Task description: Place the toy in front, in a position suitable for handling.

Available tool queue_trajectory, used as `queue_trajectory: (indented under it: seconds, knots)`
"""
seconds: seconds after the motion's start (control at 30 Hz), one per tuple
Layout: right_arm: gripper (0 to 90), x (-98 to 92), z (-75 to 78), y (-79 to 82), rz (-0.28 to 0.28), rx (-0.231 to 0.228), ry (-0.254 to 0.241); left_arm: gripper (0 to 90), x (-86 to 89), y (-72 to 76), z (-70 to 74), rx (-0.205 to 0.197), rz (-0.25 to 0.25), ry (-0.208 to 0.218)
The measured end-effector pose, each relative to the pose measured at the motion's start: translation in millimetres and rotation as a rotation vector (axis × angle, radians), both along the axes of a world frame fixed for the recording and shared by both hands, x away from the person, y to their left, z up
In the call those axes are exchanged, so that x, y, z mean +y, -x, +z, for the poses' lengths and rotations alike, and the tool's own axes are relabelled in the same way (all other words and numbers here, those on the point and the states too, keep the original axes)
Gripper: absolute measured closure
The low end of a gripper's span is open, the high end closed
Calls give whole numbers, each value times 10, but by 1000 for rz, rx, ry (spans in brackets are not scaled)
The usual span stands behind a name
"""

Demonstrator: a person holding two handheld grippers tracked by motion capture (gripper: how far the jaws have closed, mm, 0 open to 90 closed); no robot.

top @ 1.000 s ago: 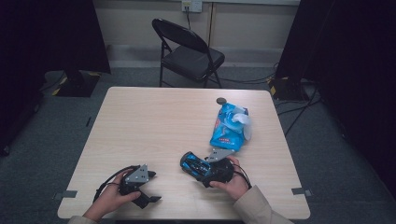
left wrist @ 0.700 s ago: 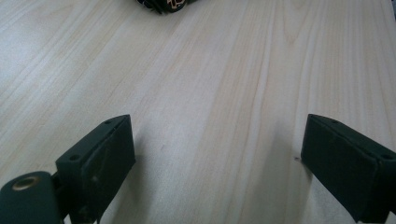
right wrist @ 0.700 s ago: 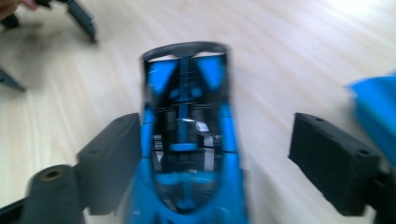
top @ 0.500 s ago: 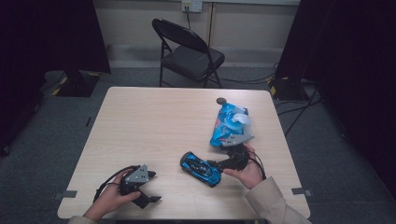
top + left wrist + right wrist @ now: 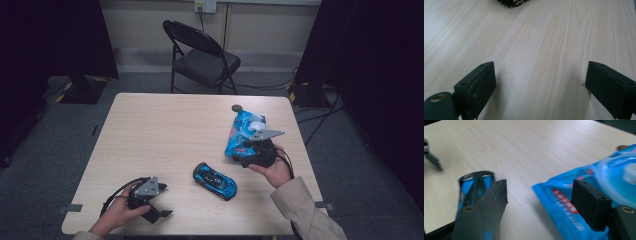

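Right gripper (image 5: 243, 152) shifted to wipes pack (image 5: 243, 131), car (image 5: 215, 180) released

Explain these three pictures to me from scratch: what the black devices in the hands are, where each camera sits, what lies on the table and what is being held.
A person sits at a wooden table holding a hand-operated pair of tongs in each hand. The high view looks down from above. There the left tongs rest near the table's front edge, and the right tongs hover at a blue wipes packet. A blue toy car lies between the hands, and a small dark round thing lies beyond the packet. The two other pictures come from cameras riding on the tongs, looking along their black jaws. Both tongs stand open and hold nothing. The right jaws have just been closing a little, with bare table between them.
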State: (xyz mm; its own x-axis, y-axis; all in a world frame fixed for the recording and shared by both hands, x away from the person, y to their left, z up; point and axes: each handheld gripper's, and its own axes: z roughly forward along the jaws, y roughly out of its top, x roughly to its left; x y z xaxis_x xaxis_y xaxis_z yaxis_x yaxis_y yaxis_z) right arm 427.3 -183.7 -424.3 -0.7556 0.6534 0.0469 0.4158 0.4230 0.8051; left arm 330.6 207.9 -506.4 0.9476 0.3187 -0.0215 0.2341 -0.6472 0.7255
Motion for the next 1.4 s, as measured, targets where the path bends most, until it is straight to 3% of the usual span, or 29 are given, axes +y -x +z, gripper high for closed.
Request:
queue_trajectory:
  seconds: [0.17, 0.27, 0.53, 0.73, 0.97, 1.17, 1.27, 1.4]
  knots:
    - [311, -136, 106, -87, -74, -9, -19, 91, 0, 0, 0, 0, 0, 0]
    - [319, -227, 164, -161, -108, 11, -17, 91, 0, 0, -1, 0, 0, 2]
    - [323, -346, 254, -312, -149, 11, 30, 91, 0, 0, 0, 0, 0, 0]
    - [340, -414, 300, -438, -199, -16, 62, 91, 0, 0, 0, 0, 0, 0]
    - [363, -442, 247, -616, -254, -12, 93, 91, 0, 0, -1, 0, 0, 2]
    - [475, -401, 104, -765, -278, 4, 115, 91, 0, 0, -2, 1, 0, 3]
    - [584, -386, 48, -796, -301, 8, 128, 89, -1, 0, 0, 0, -1, -1]
    - [799, -389, 14, -808, -333, 40, 105, 89, -1, 0, 0, 0, -1, -1]
